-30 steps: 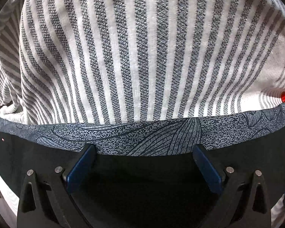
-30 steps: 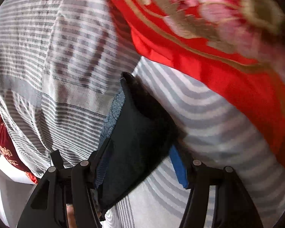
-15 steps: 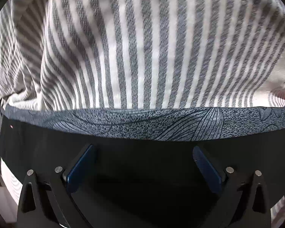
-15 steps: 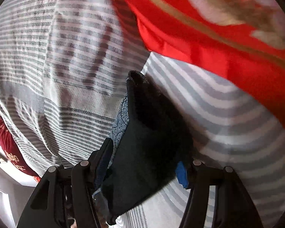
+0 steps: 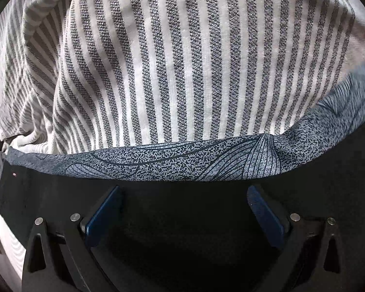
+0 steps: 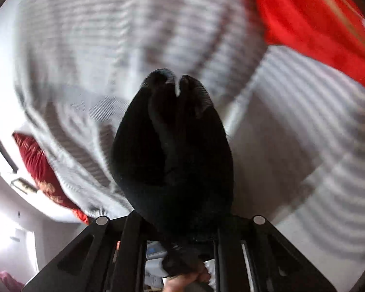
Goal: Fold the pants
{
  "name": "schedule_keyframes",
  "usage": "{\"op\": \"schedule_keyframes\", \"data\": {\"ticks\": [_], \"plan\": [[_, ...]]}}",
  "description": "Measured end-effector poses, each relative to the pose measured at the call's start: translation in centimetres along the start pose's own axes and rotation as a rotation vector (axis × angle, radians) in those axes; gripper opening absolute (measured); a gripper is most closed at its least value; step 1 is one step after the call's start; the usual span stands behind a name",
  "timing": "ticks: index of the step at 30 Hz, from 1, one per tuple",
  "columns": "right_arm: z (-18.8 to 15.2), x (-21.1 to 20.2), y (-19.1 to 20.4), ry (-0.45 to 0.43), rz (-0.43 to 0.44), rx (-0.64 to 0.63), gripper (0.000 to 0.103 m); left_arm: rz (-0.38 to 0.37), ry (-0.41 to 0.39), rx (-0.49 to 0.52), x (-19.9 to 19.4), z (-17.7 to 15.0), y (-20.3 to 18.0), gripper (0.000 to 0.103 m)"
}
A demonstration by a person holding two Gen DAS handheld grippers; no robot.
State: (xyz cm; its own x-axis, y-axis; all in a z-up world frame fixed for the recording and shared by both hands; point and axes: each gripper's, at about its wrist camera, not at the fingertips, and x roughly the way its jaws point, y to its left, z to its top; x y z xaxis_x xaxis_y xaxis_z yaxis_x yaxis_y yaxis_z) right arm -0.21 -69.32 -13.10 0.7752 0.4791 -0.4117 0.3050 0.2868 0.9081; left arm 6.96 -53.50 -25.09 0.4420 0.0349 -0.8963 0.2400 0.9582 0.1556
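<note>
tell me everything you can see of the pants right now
The pants are soft fabric, black with a speckled blue-grey band printed with fine leaf lines. In the left wrist view they stretch edge to edge over the striped bedding, the black part between the open left tongs. In the right wrist view a bunched black fold sticks up from the right tongs, which have just closed on it.

A grey-and-white striped bedcover (image 5: 182, 60) lies beneath a red embroidered quilt (image 6: 316, 19) and red pillow (image 6: 41, 168).

A grey-and-white striped bedspread (image 5: 172, 56) fills both views, rumpled at its left side; a bright red quilt (image 6: 311, 24) lies across it, a dark red embroidered pillow (image 6: 40, 168) at its edge
</note>
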Motion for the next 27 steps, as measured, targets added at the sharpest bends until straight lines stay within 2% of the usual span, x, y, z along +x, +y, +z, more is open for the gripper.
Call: {"op": "schedule_keyframes", "data": {"ticks": [4, 7, 11, 16, 22, 27], "plan": [[-1.9, 1.8, 3.2, 0.023, 0.011, -0.059, 0.013, -0.083, 0.036, 0.003, -0.3, -0.2, 2.2, 0.103], [-3.6, 3.5, 5.5, 0.042, 0.002, -0.107, 0.013, -0.112, 0.064, -0.001, -1.0, 0.8, 4.3, 0.103], [-6.2, 5.8, 7.9, 0.078, -0.046, -0.188, 0.013, -0.143, 0.009, -0.038, -3.7, 0.4, 9.4, 0.103], [-10.3, 10.7, 9.9, 0.138, -0.138, -0.279, 0.014, -0.091, -0.016, -0.09, -6.0, -1.3, 18.1, 0.103], [-16.0, 18.4, 10.4, 0.216, -0.302, -0.387, 0.014, 0.006, 0.042, -0.178, -5.4, -3.3, 28.2, 0.103], [-20.4, 23.5, 9.1, 0.264, -0.479, -0.491, 0.015, 0.035, 0.101, -0.228, -3.6, -6.1, 32.8, 0.103]]}}
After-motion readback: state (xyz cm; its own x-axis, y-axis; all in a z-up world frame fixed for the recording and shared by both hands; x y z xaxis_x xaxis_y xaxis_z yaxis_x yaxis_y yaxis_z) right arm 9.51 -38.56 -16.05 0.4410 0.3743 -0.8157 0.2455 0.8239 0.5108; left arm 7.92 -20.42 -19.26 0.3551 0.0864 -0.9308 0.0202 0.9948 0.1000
